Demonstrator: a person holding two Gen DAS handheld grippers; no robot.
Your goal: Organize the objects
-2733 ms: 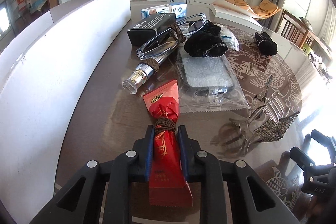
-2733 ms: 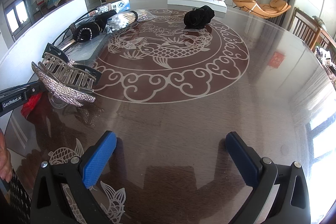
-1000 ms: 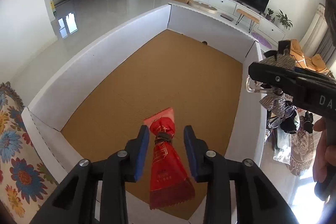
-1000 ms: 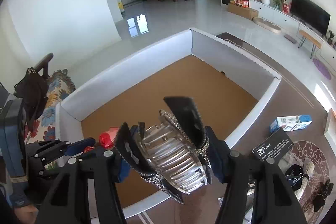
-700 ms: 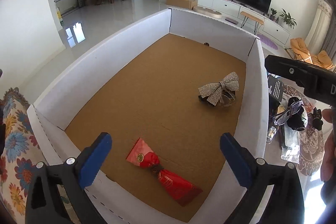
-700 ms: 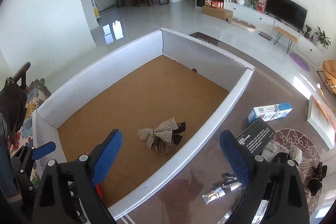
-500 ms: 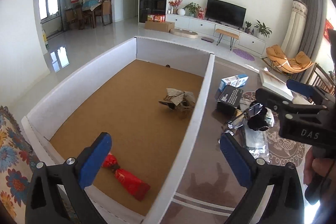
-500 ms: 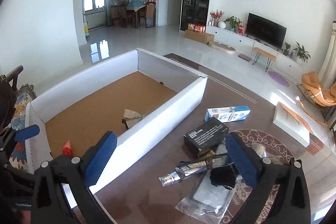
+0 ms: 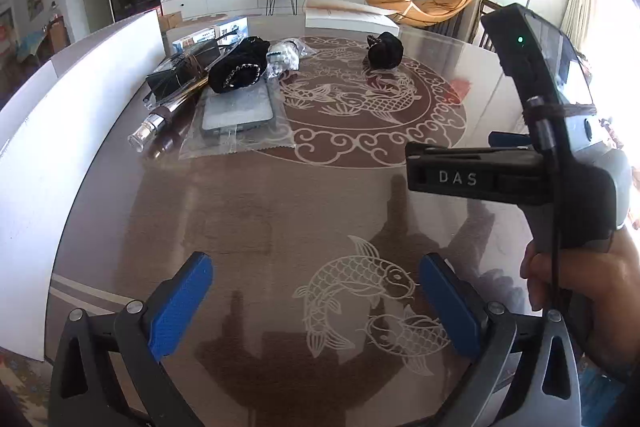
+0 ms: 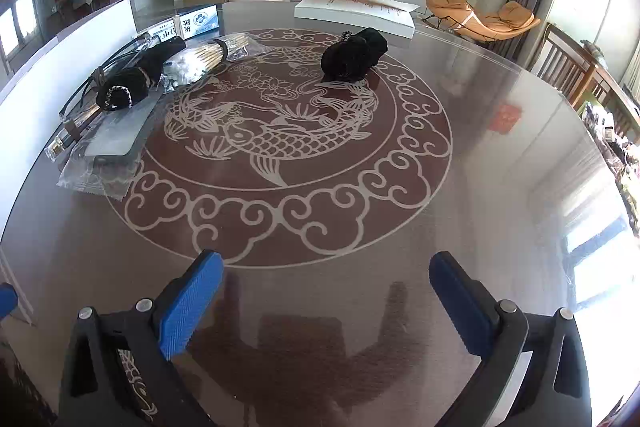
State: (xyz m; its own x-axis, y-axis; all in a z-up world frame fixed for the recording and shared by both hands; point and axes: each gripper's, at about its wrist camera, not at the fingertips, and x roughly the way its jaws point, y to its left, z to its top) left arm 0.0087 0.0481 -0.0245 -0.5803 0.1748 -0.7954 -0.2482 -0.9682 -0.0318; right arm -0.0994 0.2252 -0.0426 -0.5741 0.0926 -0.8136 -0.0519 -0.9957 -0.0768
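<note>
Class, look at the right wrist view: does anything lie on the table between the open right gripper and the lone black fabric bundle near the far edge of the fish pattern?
Nothing visible: only bare patterned table lies between the right gripper and the black fabric bundle.

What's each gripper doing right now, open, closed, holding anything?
Left gripper: open, jaws just widened, nothing between them, only the table below.
Right gripper: open, jaws just widened, nothing held.

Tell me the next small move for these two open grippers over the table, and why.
Probably send the right gripper forward to the lone black fabric item. Both it and the left gripper are open and empty, and that item sits apart from the cluttered pile by the white box wall.
</note>
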